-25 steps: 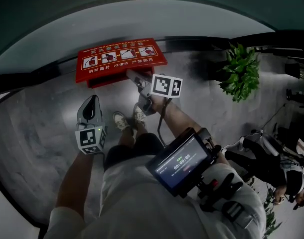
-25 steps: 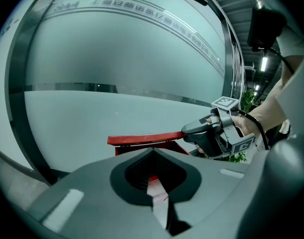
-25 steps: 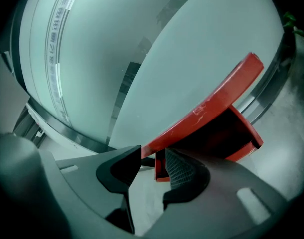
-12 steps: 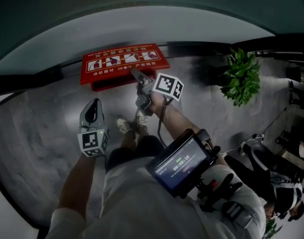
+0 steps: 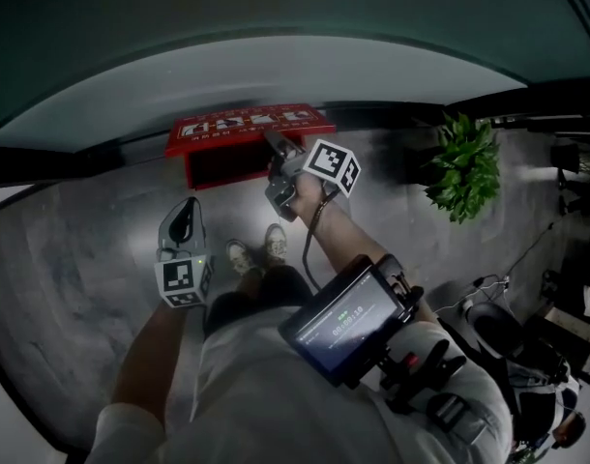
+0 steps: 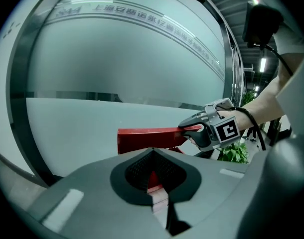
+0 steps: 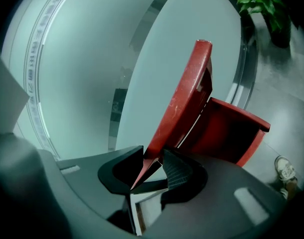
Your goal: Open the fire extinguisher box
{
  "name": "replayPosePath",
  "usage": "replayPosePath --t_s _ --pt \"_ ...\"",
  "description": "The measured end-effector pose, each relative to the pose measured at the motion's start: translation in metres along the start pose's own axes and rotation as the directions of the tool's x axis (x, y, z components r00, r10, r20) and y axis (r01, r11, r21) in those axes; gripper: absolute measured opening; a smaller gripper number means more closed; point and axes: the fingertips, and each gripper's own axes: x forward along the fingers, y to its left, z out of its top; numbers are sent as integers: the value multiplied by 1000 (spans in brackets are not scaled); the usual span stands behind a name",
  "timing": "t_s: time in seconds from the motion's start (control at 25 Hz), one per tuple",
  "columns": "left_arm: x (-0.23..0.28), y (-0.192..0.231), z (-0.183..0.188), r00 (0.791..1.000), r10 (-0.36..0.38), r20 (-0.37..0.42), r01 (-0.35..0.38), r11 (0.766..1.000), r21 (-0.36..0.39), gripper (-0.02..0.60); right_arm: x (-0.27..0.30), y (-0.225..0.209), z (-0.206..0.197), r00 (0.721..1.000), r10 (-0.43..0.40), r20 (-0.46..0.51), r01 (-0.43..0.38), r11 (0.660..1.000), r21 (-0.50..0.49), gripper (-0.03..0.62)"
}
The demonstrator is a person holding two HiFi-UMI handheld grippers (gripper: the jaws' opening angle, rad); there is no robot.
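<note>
The red fire extinguisher box (image 5: 221, 168) stands on the floor against the curved glass wall. Its lid (image 5: 250, 125) is lifted, seen nearly edge-on in the head view and as a flat red slab (image 6: 151, 134) in the left gripper view. My right gripper (image 5: 274, 144) holds the lid's front edge (image 7: 184, 94); its jaws are closing, and the lid's corner sits pinched between them (image 7: 152, 165). The open box body (image 7: 227, 131) shows behind the lid. My left gripper (image 5: 186, 209) hangs shut and empty to the left, short of the box (image 6: 152, 153).
A potted plant (image 5: 463, 166) stands right of the box against the wall. The person's shoes (image 5: 256, 251) are just in front of the box. A screen device (image 5: 343, 319) is strapped on the chest. Frosted glass wall (image 5: 276, 66) rises behind the box.
The lid has swung up from lying flat with its label showing to nearly edge-on. My right gripper has risen with it. The left gripper stayed roughly in place.
</note>
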Motion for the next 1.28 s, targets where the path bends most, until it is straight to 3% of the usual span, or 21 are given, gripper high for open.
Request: replayPosePath --t_s 0.68,1.28 --pt "33 2 65 996 58 73 -61 997 39 2 46 38 54 997 64 38 -67 996 62 94" --pt "40 18 80 992 119 52 -121 992 37 2 87 53 87 994 79 70 -86 991 105 75"
